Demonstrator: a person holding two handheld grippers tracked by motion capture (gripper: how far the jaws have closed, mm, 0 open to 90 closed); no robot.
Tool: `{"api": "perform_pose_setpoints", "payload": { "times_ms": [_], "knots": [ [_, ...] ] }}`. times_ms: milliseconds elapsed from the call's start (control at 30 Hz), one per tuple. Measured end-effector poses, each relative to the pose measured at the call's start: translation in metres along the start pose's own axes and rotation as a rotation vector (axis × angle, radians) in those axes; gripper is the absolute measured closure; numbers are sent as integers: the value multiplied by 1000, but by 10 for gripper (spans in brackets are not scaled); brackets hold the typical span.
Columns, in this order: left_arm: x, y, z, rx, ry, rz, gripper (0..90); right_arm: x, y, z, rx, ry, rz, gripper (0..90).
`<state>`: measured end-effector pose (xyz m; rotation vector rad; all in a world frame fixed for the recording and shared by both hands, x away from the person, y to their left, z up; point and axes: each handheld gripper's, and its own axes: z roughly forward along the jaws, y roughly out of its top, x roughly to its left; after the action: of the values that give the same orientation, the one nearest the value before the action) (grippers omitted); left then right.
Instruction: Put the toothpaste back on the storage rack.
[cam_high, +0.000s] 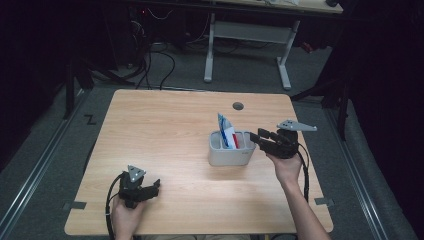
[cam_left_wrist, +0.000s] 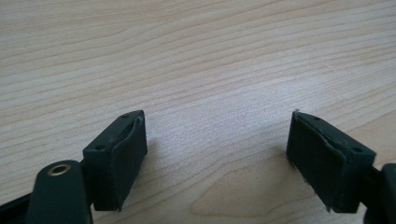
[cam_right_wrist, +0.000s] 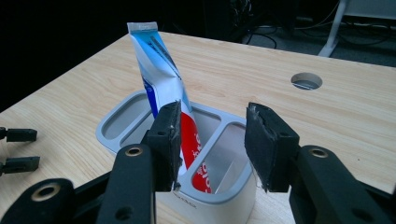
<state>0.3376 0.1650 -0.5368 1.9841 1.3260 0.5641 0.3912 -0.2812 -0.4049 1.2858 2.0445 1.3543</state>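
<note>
A grey divided holder (cam_high: 220, 155) (cam_right_wrist: 116, 123) stands right of the table's middle. A blue, white and red toothpaste tube (cam_high: 226, 131) (cam_right_wrist: 159, 79) stands in its middle compartment, leaning with its crimped end up. My right gripper (cam_high: 257, 136) (cam_right_wrist: 212, 135) hovers at the holder's right end, jaws open just above the near rim. The tube's red part shows behind the gap, close to the left pad (cam_right_wrist: 168, 140), and no pad presses on it. My left gripper (cam_high: 150, 189) (cam_left_wrist: 217, 154) rests low near the table's front left, jaws open wide over bare wood.
The wooden table (cam_high: 165, 130) has a round cable hole (cam_high: 238, 106) (cam_right_wrist: 306, 80) behind the holder. A white-legged desk (cam_high: 250, 35) and floor cables (cam_high: 160, 60) lie beyond the far edge. The left gripper's jaw tips (cam_right_wrist: 18, 149) show at the left of the right gripper view.
</note>
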Motion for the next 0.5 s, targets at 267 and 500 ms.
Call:
{"api": "perform_pose_setpoints", "payload": {
  "times_ms": [267, 500],
  "knots": [
    [0, 0, 0, 0, 1, 0, 207, -2, -1, -9, -18, -1, 1, 566],
    [0, 0, 0, 0, 1, 0, 207, -4, -4, -15, -25, -2, 9, 566]
  ]
}}
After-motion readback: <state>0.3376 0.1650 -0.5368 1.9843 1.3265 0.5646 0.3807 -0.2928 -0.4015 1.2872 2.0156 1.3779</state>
